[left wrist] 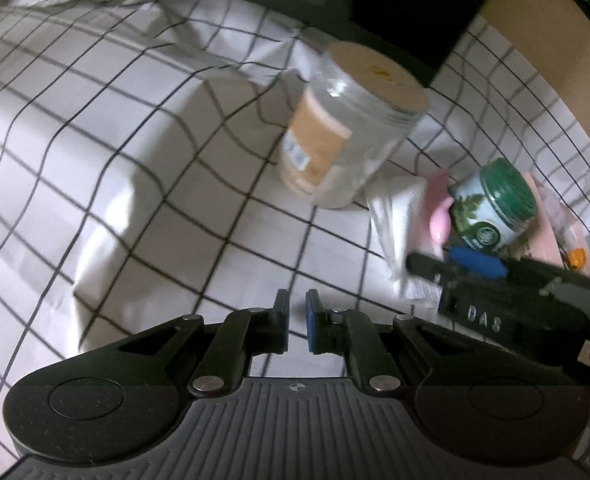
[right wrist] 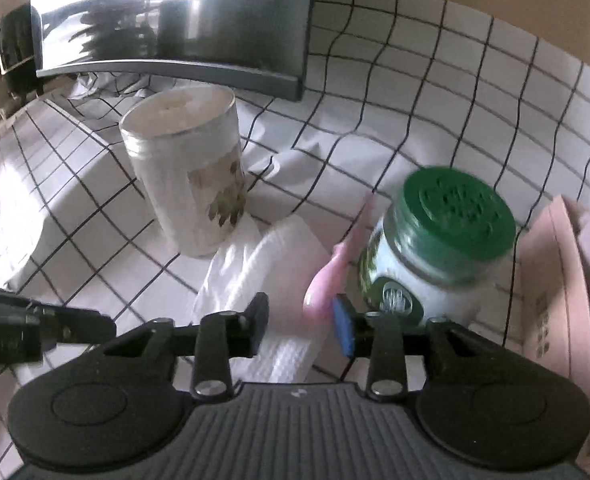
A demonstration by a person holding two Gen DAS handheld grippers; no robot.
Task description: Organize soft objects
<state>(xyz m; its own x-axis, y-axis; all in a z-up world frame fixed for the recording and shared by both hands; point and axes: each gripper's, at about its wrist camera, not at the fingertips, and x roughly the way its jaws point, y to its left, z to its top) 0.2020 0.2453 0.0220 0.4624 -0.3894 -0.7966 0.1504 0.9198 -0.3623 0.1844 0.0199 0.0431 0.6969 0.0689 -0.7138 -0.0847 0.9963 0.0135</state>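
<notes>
Right wrist view, white cloth (right wrist: 267, 280) beneath parted right gripper (right wrist: 301, 324)

We see both views dim and bluish, bent hard by the fisheye so the white black-gridded cloth (left wrist: 143, 152) curves toward the edges. Strong glare burns out the glossy dark screen (right wrist: 175, 20) in the right wrist view. The clear tan-lidded jar (left wrist: 347, 128) and green-lidded jar (right wrist: 435, 248) smear with motion blur.
</notes>
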